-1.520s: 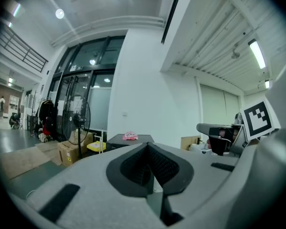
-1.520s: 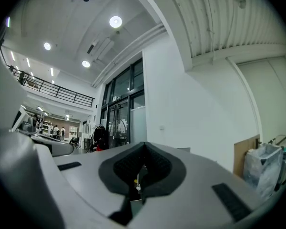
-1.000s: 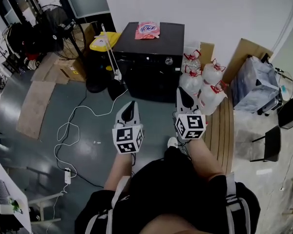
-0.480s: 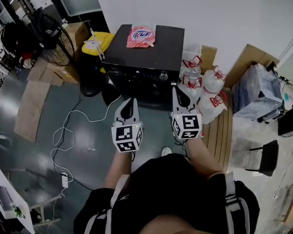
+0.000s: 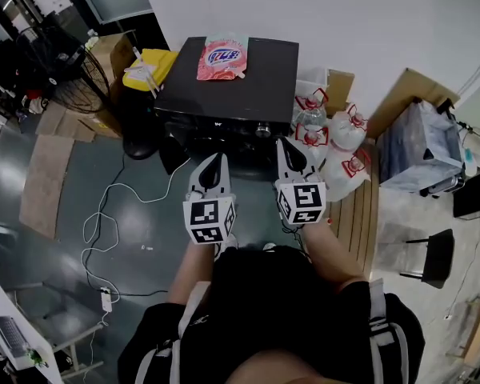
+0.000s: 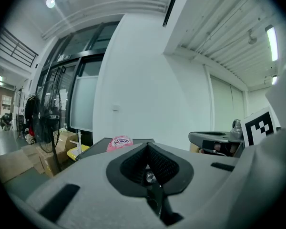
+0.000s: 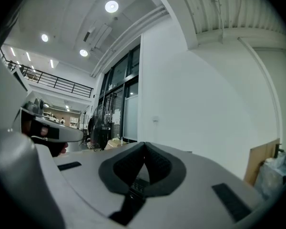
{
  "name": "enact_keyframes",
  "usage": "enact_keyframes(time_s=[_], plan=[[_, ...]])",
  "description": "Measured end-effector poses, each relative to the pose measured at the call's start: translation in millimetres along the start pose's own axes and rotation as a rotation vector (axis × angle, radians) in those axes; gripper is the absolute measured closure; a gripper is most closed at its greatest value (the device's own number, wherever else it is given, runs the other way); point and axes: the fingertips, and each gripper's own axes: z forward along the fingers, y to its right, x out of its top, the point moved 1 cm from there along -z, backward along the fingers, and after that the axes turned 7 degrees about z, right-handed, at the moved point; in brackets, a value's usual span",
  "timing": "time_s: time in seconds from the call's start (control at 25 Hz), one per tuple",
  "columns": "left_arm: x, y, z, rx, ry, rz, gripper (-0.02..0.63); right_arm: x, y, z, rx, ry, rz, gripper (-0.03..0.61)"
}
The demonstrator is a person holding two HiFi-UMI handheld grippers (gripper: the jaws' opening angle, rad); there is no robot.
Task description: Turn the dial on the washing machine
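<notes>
The black washing machine (image 5: 228,94) stands against the white wall, and its silver dial (image 5: 262,130) sits on the front panel near the right. A pink detergent bag (image 5: 222,58) lies on its lid and also shows in the left gripper view (image 6: 120,142). My left gripper (image 5: 215,162) is held in front of the machine, shut and empty. My right gripper (image 5: 284,145) hovers just below and right of the dial, apart from it, also shut and empty. In each gripper view the jaws meet with nothing between them: left gripper (image 6: 147,146), right gripper (image 7: 144,147).
Several water jugs (image 5: 328,134) crowd the machine's right side on wooden planks (image 5: 360,214). A standing fan (image 5: 60,70), a yellow item (image 5: 148,69) and cardboard boxes sit to the left. A white cable (image 5: 112,214) trails over the grey floor. A grey bag (image 5: 420,146) is at far right.
The person has stepped toward the washing machine. Both grippers now sit closer to its front panel, the right one near the dial. Both stayed shut.
</notes>
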Motion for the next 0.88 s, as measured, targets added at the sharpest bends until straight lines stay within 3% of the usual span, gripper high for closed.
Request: enact_keyframes(time_s=[0.48,0.6,0.88], plan=[[-11.8,-42.1,45.3,-0.094,-0.021,0.009,0.618,-46.2,0.0,54.6,-0.109,-0.092,-0.034,0.565],[-18.0,-56.3,53.0,-0.104,-0.029,0.006,0.618,-66.8,0.9,71.9,-0.127,-0.14,-0.032,0.449],[-30.3,-90.3,62.3,-0.114,-0.054,0.017,0.618,-118.2,11.1,106.8,-0.231,-0.239,-0.068,0.398]])
